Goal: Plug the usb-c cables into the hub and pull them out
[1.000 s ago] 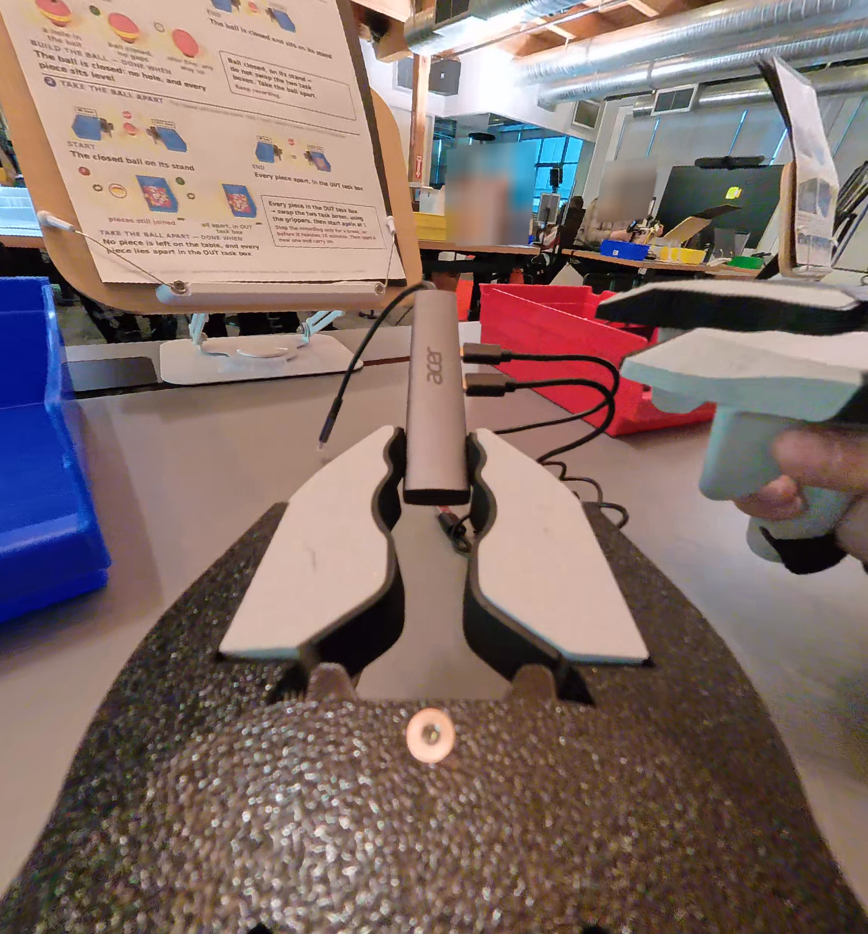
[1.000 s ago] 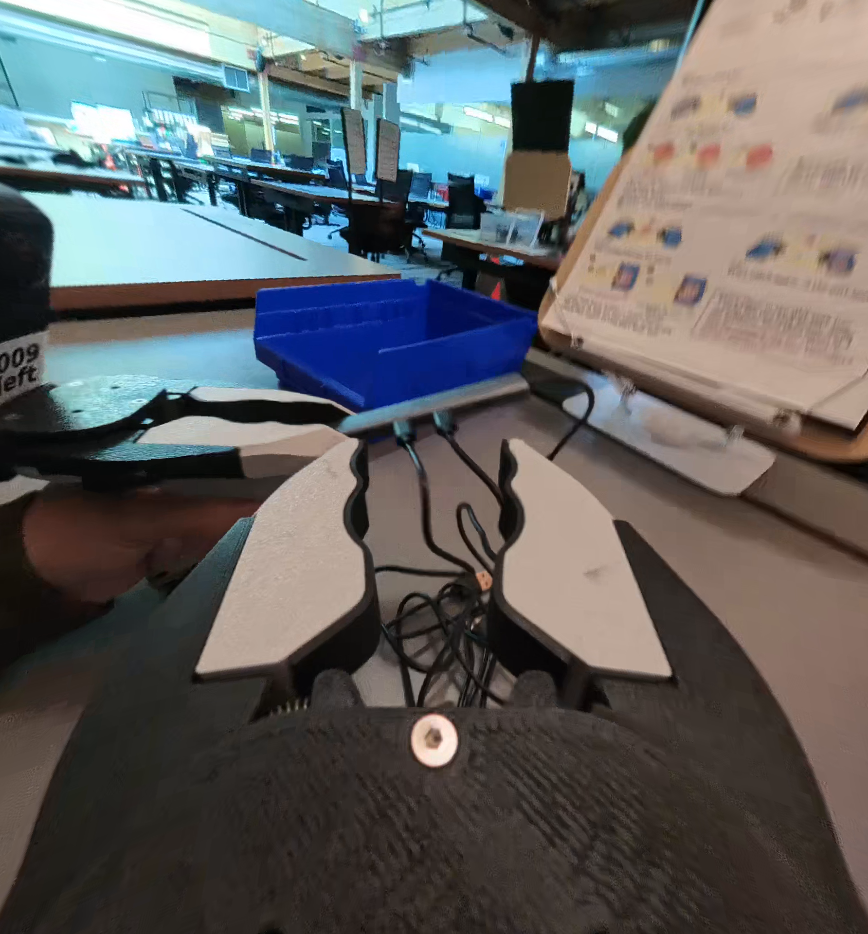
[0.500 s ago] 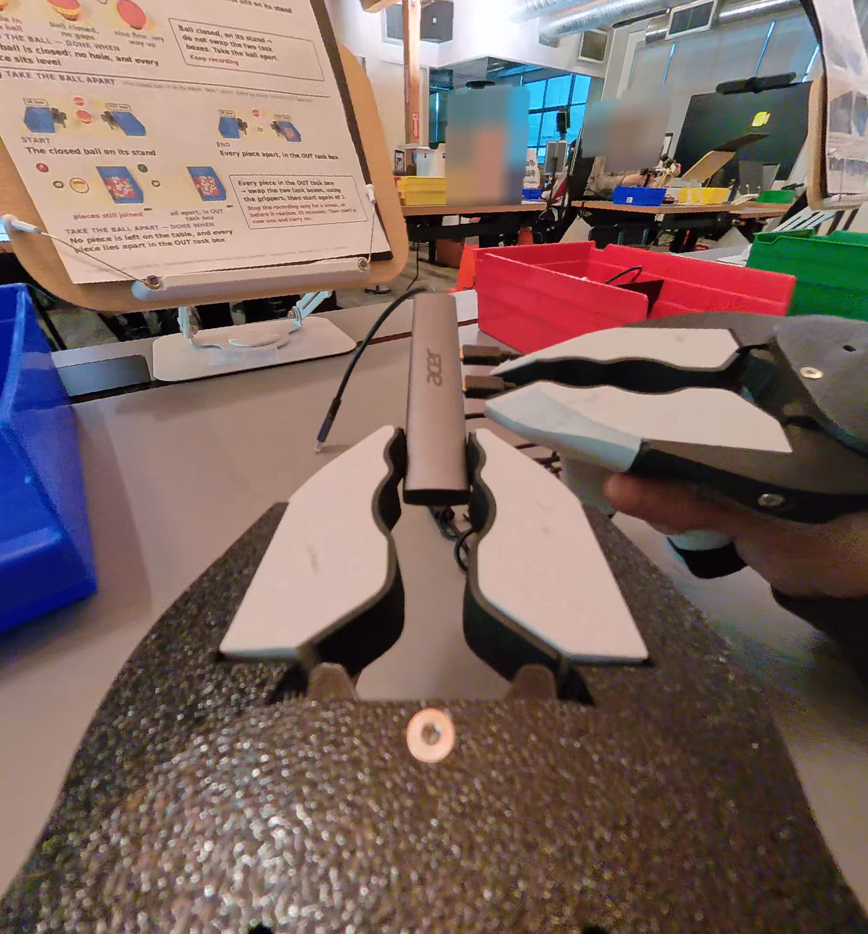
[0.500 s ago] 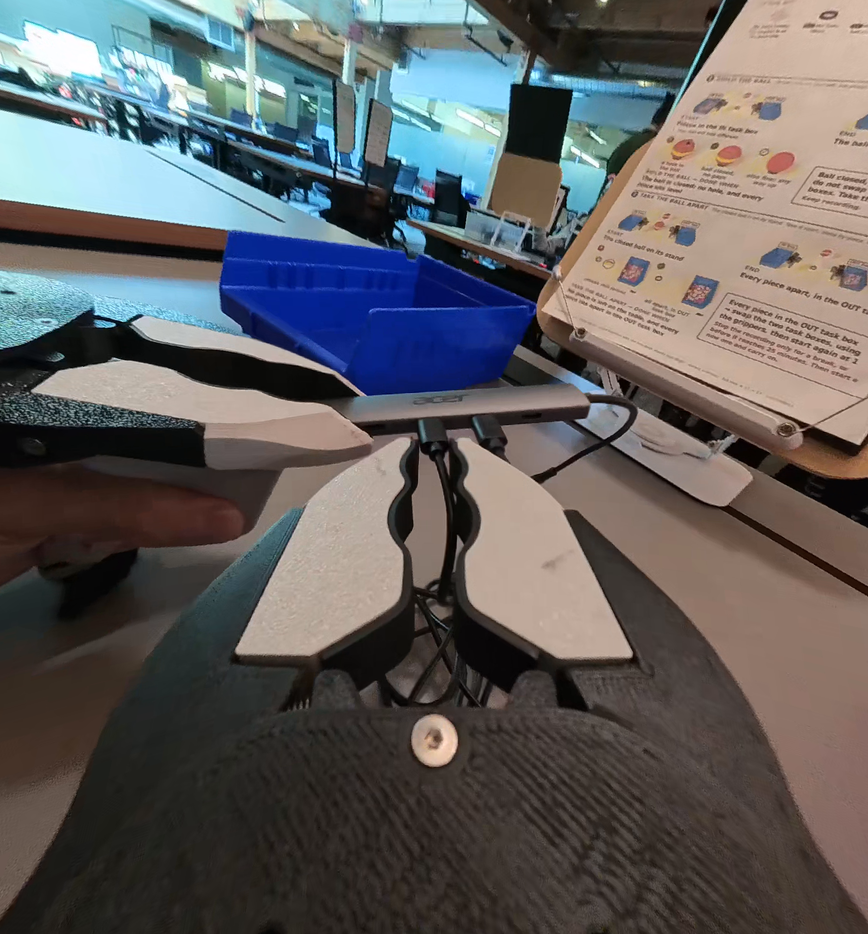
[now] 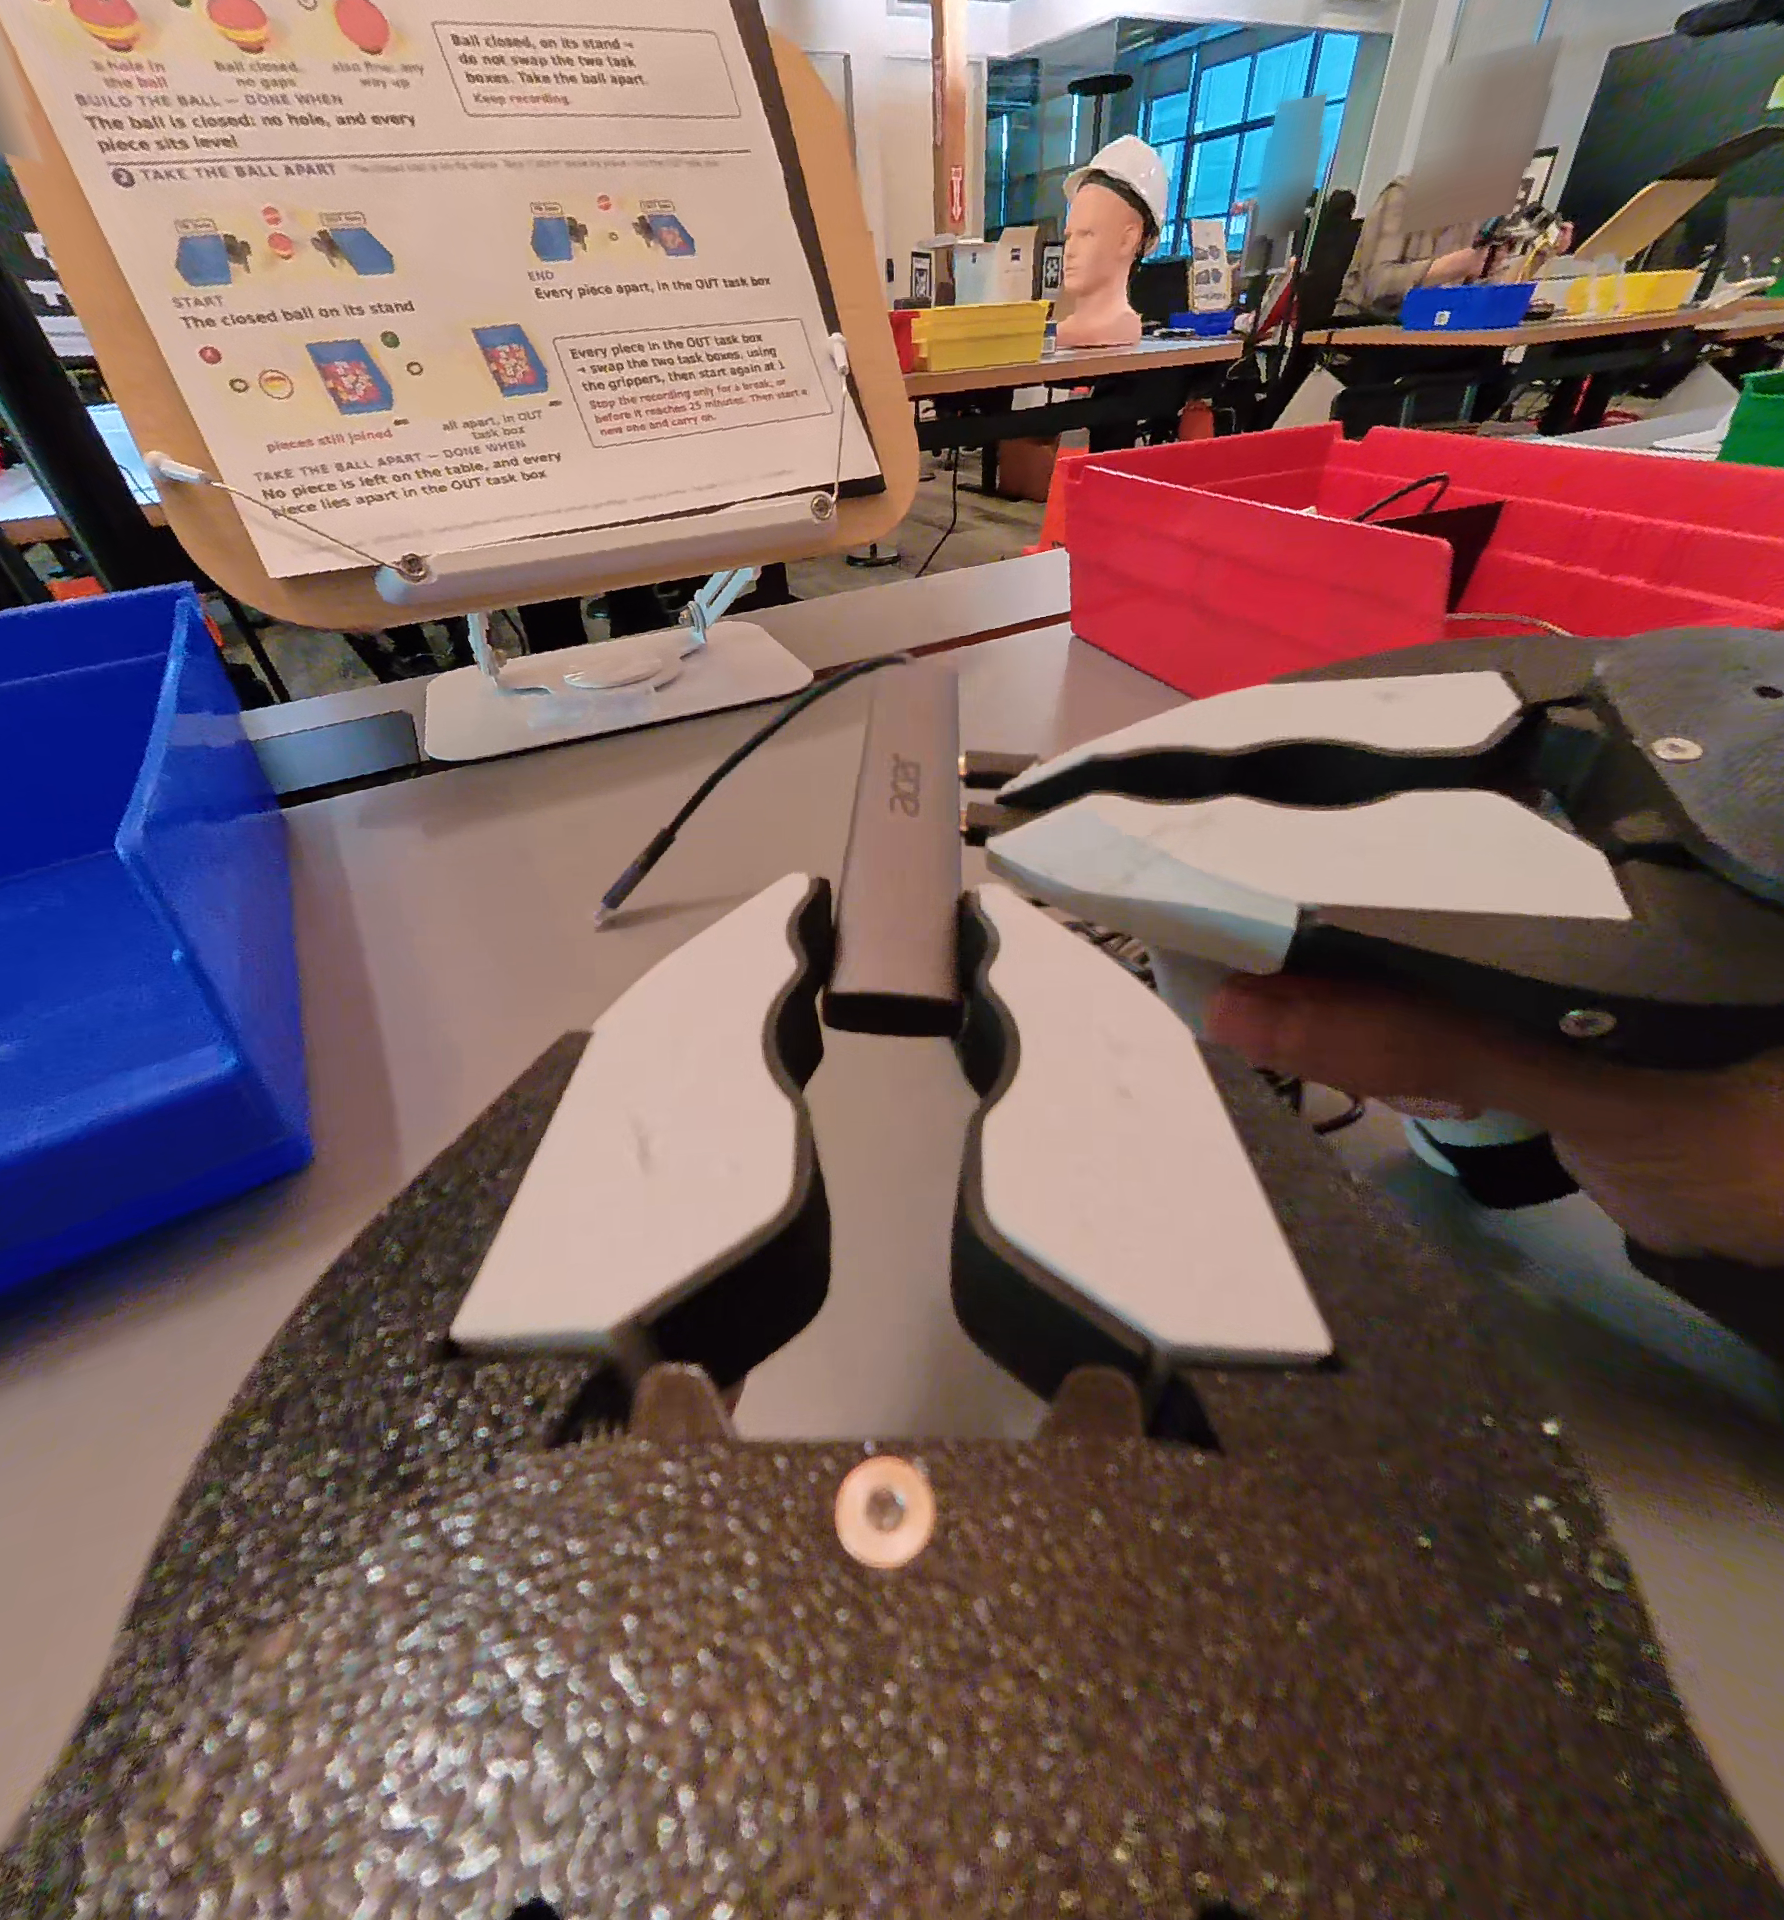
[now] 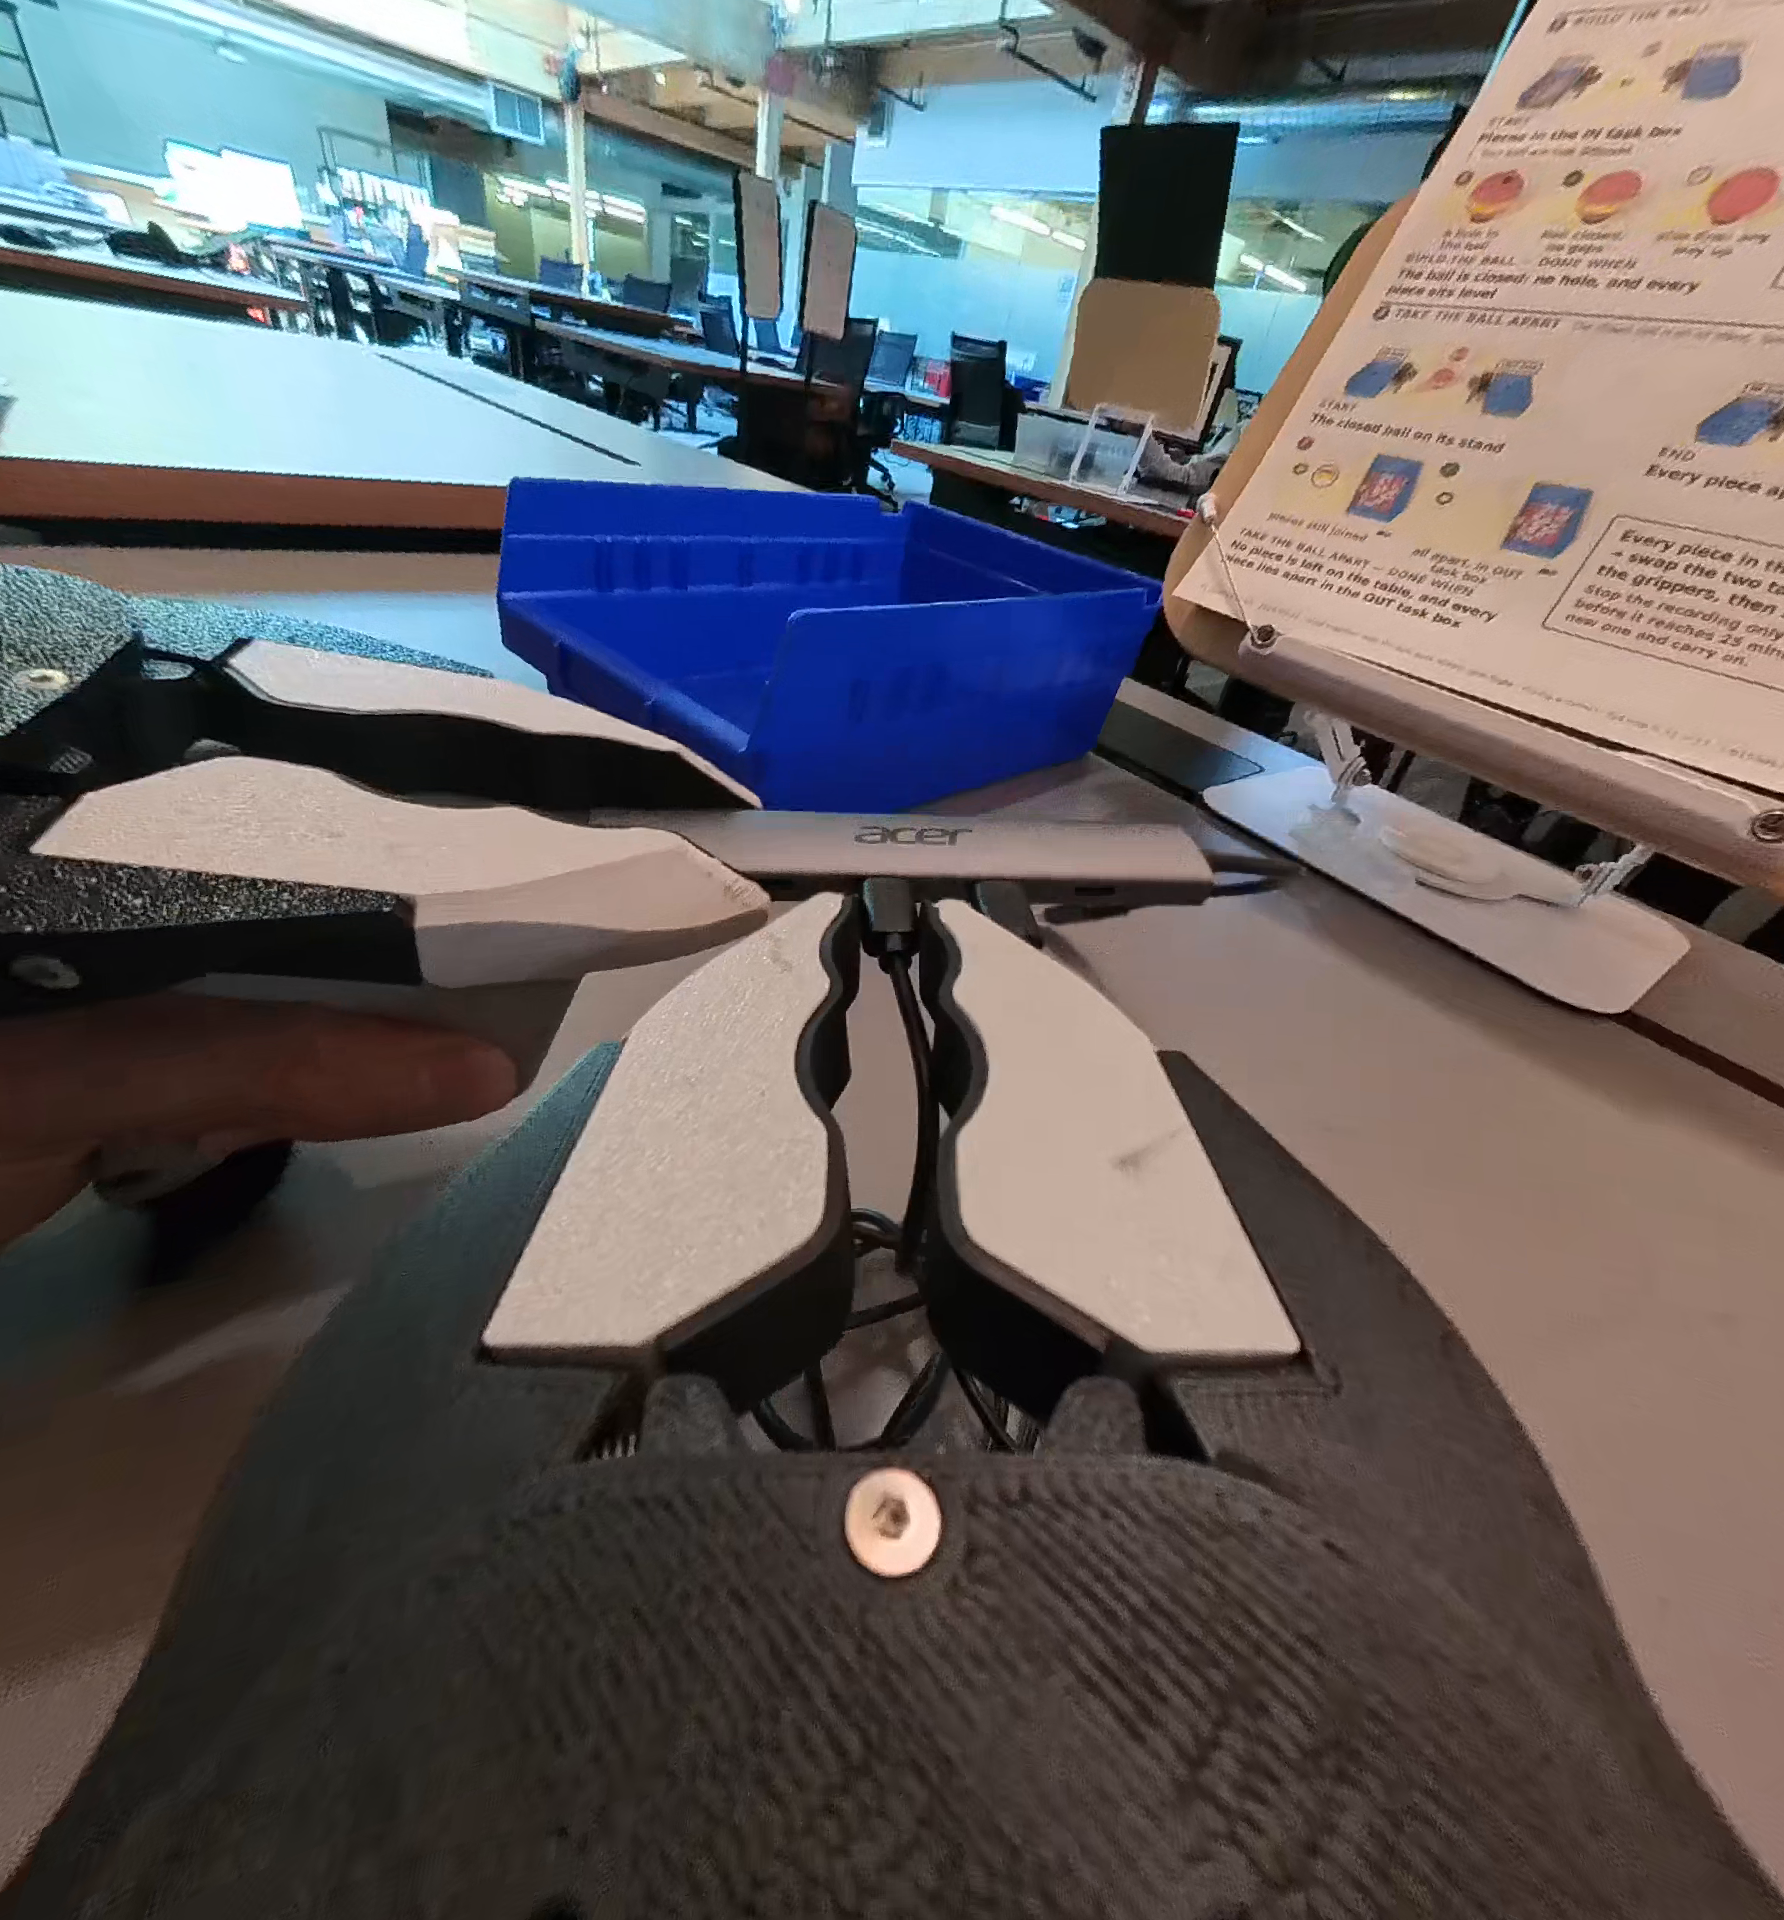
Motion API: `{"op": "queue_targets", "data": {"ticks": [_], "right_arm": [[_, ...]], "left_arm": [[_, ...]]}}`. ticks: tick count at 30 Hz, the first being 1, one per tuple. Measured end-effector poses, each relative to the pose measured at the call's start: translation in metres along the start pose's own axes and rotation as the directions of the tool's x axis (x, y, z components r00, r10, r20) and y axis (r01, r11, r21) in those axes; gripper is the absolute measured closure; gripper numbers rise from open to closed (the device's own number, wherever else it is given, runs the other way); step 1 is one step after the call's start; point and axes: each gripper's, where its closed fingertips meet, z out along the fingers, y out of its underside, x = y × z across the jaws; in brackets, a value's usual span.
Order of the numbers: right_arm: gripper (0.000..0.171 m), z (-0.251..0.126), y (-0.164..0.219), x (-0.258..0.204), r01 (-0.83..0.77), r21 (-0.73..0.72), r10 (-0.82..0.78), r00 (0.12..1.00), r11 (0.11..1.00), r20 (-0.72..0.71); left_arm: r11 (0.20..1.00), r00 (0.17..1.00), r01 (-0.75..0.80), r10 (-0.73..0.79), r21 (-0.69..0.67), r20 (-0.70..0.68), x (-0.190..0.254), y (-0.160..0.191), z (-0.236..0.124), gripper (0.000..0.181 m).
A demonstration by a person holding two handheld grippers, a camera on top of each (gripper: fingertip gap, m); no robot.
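Note:
A grey USB hub (image 5: 893, 862) is held above the table, with its near end clamped in my left gripper (image 5: 893, 909), which is shut on it. Two black USB-C plugs (image 5: 981, 769) sit in the hub's right side. My right gripper (image 5: 1002, 816) comes in from the right, with its tips at those plugs. In the right wrist view, the right gripper (image 6: 888, 914) is closed around the left plug (image 6: 886, 904), which is seated in the hub (image 6: 971, 842). The second plug (image 6: 1007, 904) sits just right of it. The left gripper (image 6: 758, 852) holds the hub's left end.
The hub's own lead (image 5: 722, 790) hangs to the table. Loose black cable (image 6: 867, 1403) lies coiled under the right gripper. A blue bin (image 5: 57, 935) stands left, a red bin (image 5: 1283, 561) at the back right, and a sheet on a stand (image 5: 514, 312) behind the hub. The tips of both grippers are at nearly the same place.
The right gripper has moved in to the hub's side and its fingers have closed from wide apart onto the left plug. The left gripper has kept hold of the hub.

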Motion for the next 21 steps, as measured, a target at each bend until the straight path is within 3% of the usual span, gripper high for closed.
{"op": "queue_targets", "data": {"ticks": [8,10,12,17,21], "right_arm": [[0.161,-0.002,0.001,-0.002,-0.018,-0.011,0.018,1.000,1.000,-0.004],[0.161,-0.014,-0.002,0.005,-0.047,0.019,0.048,0.998,0.999,-0.043],[0.161,-0.024,-0.007,0.005,-0.057,0.063,0.060,0.997,0.996,-0.046],[0.160,-0.025,-0.010,-0.001,-0.012,0.091,0.009,0.999,0.996,0.037],[0.160,-0.046,0.005,0.022,-0.053,-0.080,0.060,0.994,0.995,0.089]], "left_arm": [[0.999,0.999,-0.041,0.041,0.007,0.025,-0.003,-0.001,-0.001,0.157],[0.997,0.985,0.054,-0.061,0.046,0.164,-0.045,-0.003,-0.010,0.157],[0.983,0.978,0.156,-0.167,0.098,0.126,-0.067,-0.005,-0.018,0.157],[0.990,0.997,-0.048,0.040,0.136,0.059,-0.029,-0.019,-0.016,0.158],[0.978,0.993,-0.069,0.049,0.196,0.104,-0.035,-0.042,-0.027,0.158]]}}
